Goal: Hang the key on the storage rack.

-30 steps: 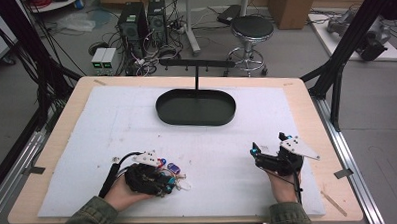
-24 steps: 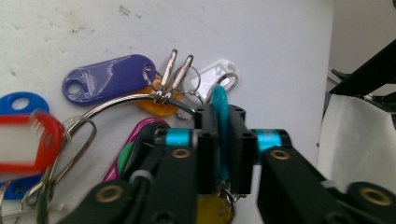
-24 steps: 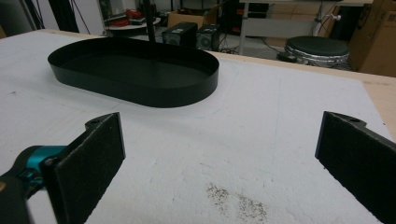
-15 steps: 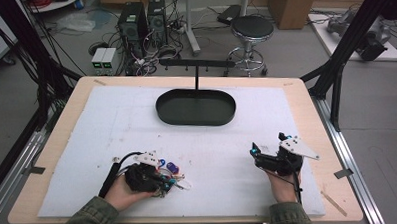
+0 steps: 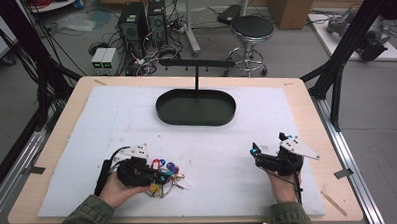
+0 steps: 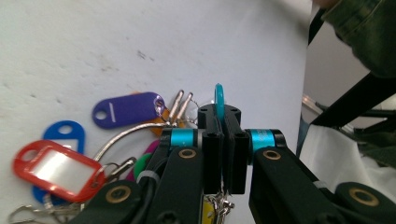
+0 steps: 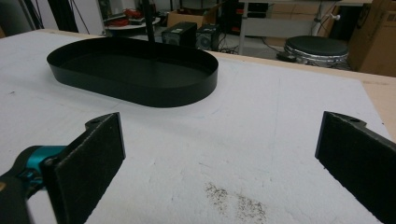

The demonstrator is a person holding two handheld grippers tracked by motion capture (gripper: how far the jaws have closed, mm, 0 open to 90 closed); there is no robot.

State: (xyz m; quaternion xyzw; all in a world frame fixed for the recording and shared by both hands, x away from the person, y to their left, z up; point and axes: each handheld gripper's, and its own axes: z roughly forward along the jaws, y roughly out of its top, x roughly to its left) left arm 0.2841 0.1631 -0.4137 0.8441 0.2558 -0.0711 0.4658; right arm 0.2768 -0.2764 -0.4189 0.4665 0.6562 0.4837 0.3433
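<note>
Since the earlier frame the left gripper has clamped its jaws onto a thin teal tag of the plastic key-tag bunch, lower left of the high view. The right gripper stays wide open and empty, lower right, before the glossy black oval tray.

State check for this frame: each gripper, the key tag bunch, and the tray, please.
left gripper: fingers shut on the teal key tag, edge-on between them.
right gripper: open, nothing between the fingers, over the white mat.
key tag bunch: lying on the mat.
black tray: empty, upright.
</note>
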